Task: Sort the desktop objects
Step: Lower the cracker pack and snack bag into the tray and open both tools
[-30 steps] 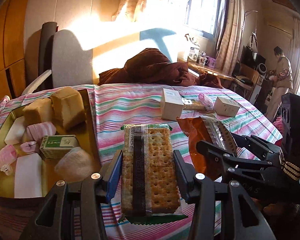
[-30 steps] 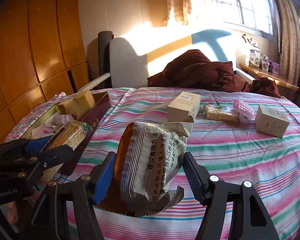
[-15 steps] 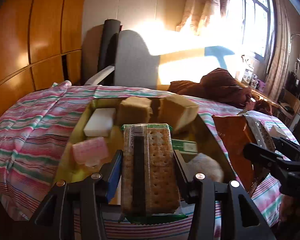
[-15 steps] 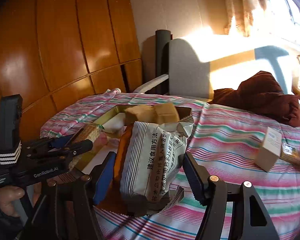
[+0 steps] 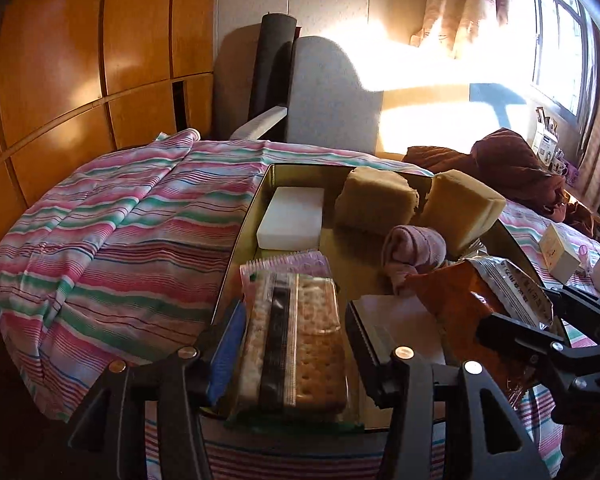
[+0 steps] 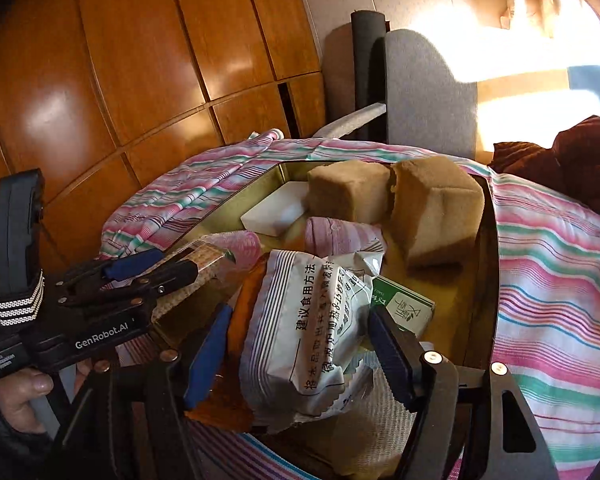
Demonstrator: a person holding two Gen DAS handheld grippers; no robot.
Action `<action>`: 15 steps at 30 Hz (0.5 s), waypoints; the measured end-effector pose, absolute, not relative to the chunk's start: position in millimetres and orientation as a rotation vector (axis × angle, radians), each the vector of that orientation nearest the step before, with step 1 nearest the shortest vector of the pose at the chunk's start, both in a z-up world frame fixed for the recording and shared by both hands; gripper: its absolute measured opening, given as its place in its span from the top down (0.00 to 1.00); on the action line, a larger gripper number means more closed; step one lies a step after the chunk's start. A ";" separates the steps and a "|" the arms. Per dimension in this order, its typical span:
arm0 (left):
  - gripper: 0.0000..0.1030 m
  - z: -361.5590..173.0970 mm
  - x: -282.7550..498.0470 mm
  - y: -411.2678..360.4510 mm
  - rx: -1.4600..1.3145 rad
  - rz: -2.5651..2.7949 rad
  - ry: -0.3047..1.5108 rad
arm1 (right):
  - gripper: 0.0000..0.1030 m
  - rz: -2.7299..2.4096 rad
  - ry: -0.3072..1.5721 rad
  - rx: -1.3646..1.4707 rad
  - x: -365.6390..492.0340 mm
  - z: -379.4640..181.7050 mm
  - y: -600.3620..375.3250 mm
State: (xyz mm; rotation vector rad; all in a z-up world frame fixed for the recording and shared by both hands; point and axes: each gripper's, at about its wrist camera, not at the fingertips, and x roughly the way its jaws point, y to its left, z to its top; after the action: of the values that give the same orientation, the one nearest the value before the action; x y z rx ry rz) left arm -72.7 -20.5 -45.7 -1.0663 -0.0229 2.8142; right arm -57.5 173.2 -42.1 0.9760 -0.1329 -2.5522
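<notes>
Left gripper: black plastic tongs, one with a blue pad, pinching a clear-wrapped rectangular packet of perforated crackers lengthwise. The packet carries a dark band down its middle and is held over the near left end of a shallow gold-coloured metal tray.

Right gripper: same construction, blue pad on the left tong, clamped on a crinkled foil snack pouch with a white striped printed face and orange back. The pouch is held over the near end of the tray, a green-and-white cardboard carton lying just beyond it at 1 o'clock.

Tray contents, left wrist view: a smooth white rectangular block at 12 o'clock from the crackers; two tan, porous sponge-like blocks at 1 o'clock, leaning against the far rim; a rolled pink knitted cloth in front of them; a pink ridged plastic wrapper touching the far end of the cracker packet.

The tray rests on a soft pink, green and white striped cotton bedspread. Two small white cardboard boxes sit on the spread at 3 o'clock, well apart from the tray. A crumpled maroon blanket lies at 2 o'clock. Glossy wooden wall panels stand behind at 10 o'clock.

A hand grips the left gripper's handle in the right wrist view.
</notes>
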 end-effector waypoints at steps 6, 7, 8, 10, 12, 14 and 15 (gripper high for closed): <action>0.45 -36.8 -59.9 -34.5 -1.001 2.866 -0.146 | 0.30 -2.628 -0.104 0.892 -38.0 -28.4 179.8; 0.45 -33.9 -56.5 -36.7 -0.980 2.871 -0.166 | 0.30 -2.641 -0.094 0.871 -33.1 -24.7 180.1; 0.45 -31.1 -53.1 -39.0 -0.960 2.876 -0.186 | 0.30 -2.643 -0.085 0.855 -28.1 -21.9 180.4; 0.45 -26.5 -48.2 -40.2 -0.932 2.873 -0.201 | 0.35 -2.635 -0.058 0.833 -19.1 -17.7 178.8; 0.45 -25.6 -45.7 -38.2 -0.926 2.862 -0.200 | 0.42 -2.625 -0.009 0.834 -14.5 -18.2 173.7; 0.45 -27.6 -45.7 -33.8 -0.936 2.843 -0.189 | 0.48 -2.627 0.034 0.870 -19.2 -23.9 169.5; 0.45 -28.7 -45.8 -31.5 -0.942 2.834 -0.185 | 0.50 -2.627 0.045 0.888 -23.4 -27.8 168.1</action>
State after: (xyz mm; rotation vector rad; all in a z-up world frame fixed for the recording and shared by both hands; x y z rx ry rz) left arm -45.8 -31.5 -28.7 -0.9418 -0.1847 2.8341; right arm -23.4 168.1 -27.8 0.8879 0.0446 -2.6269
